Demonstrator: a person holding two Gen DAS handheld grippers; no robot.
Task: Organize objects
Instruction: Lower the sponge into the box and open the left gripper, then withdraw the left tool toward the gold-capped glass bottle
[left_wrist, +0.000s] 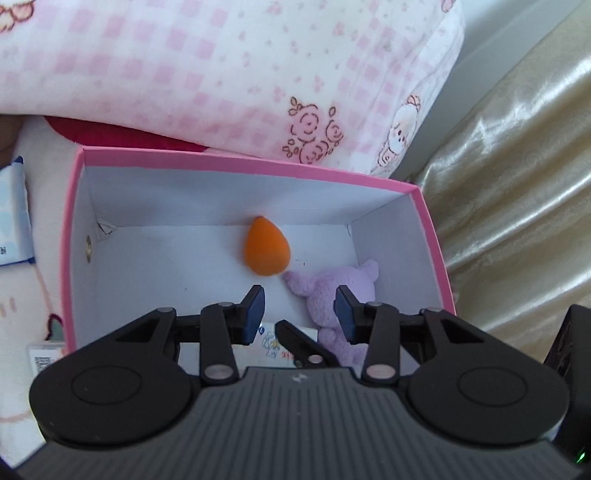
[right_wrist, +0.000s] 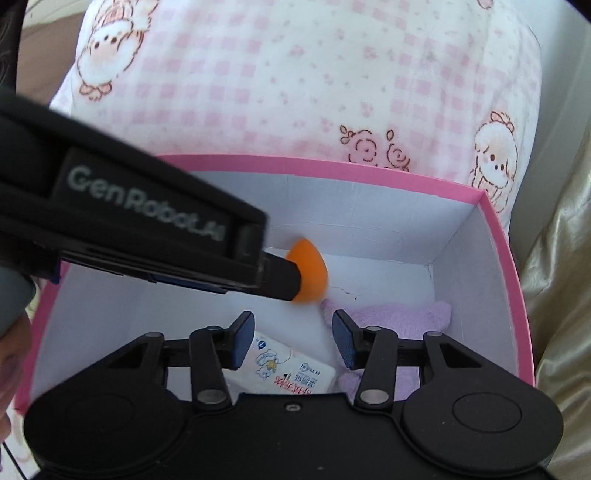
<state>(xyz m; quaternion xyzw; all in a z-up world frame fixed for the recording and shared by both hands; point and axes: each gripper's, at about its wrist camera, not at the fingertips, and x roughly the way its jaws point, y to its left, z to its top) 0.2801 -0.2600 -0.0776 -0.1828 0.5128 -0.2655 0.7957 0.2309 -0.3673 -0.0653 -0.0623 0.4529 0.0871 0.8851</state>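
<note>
A pink box (left_wrist: 70, 229) with a white inside sits on the bed; it also shows in the right wrist view (right_wrist: 513, 258). In it lie an orange teardrop sponge (left_wrist: 266, 246), a purple plush toy (left_wrist: 332, 295) and a white tissue pack (right_wrist: 288, 369). My left gripper (left_wrist: 300, 314) is open and empty above the box, over the tissue pack (left_wrist: 273, 349) and plush. My right gripper (right_wrist: 293, 345) is open and empty above the tissue pack, with the plush (right_wrist: 399, 321) to its right. The left gripper's body (right_wrist: 129, 229) crosses the right wrist view and partly hides the sponge (right_wrist: 310, 273).
A pink checked quilt (left_wrist: 229, 74) lies behind the box. A gold satin cloth (left_wrist: 517, 192) is to the right. A blue-and-white pack (left_wrist: 13, 218) and a labelled item (left_wrist: 44, 356) lie left of the box on the blanket.
</note>
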